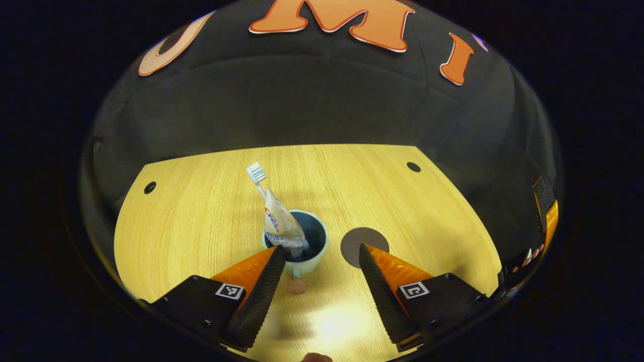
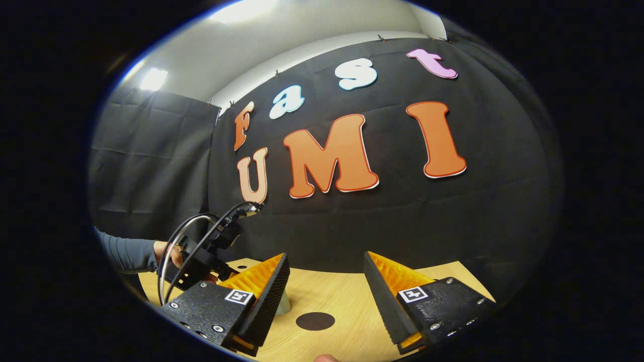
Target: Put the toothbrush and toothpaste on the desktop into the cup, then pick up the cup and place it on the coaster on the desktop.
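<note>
On the worktop (image 1: 201,201), near its middle in the left gripper view, stands the cup (image 1: 313,261), pale outside and dark inside, with its handle turned toward the camera. Inside it lean the toothpaste (image 1: 282,223) tube and the toothbrush (image 1: 257,178), whose bristled head pokes up past the rim toward the far edge. Just beside the cup, to its right in this view and not touching it, lies the round dark coaster (image 1: 358,237), flat and bare. The left claw (image 1: 319,255) hovers above and in front of both, its jaws spread wide and gripping nothing; one fingertip overlaps the cup's near rim in the picture, the other overlaps the coaster's near edge. In the right gripper view, the right claw (image 2: 326,264) is held low over the worktop, jaws likewise wide apart and empty, with the coaster (image 2: 315,321) lying between its fingers and a sliver of the cup (image 2: 283,304) peeking out behind one finger. Farther off on that side, a hand (image 2: 173,256) in a grey sleeve (image 2: 126,254) holds the other gripper, with black cables (image 2: 201,226) looping off it.
</note>
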Demonstrator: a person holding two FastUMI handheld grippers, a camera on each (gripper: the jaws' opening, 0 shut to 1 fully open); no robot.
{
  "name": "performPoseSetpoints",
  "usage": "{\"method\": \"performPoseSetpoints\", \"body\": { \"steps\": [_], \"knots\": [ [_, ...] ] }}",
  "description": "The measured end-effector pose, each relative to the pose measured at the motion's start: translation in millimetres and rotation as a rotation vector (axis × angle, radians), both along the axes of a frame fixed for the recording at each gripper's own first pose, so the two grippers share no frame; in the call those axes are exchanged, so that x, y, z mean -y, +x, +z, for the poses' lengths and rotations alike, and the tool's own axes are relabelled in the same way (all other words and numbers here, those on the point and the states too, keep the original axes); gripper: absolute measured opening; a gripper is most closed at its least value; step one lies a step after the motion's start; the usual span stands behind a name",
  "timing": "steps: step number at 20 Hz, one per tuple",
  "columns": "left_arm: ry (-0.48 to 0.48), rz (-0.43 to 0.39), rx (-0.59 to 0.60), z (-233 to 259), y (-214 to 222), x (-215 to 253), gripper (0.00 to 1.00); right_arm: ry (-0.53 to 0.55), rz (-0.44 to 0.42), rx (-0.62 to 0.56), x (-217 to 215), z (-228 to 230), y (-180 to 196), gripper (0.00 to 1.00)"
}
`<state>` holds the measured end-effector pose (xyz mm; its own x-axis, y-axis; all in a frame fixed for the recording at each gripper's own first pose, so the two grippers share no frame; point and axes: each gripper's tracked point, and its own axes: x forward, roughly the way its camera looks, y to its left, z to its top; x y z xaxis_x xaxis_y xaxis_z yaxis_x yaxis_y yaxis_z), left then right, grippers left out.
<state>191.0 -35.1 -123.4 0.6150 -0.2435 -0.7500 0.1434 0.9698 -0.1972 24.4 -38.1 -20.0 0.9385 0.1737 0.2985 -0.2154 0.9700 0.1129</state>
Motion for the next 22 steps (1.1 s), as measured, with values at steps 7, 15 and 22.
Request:
{"method": "performPoseSetpoints", "body": {
  "steps": [7, 15, 22],
  "knots": [
    [0.118, -0.027, -0.185, -9.1, 4.4, 2.4, 0.96, 0.036, -0.027, 0.033, 16.6, 12.0, -19.9, 0.89],
    [0.191, -0.014, -0.241, -4.7, -0.1, 1.5, 0.96, 0.003, -0.040, -0.001, 21.8, -3.2, -32.9, 0.90],
    [0.203, -0.026, -0.304, -10.1, 1.4, 4.0, 0.96, 0.009, -0.051, -0.014, 27.4, -8.7, -33.4, 0.90]
  ]
}}
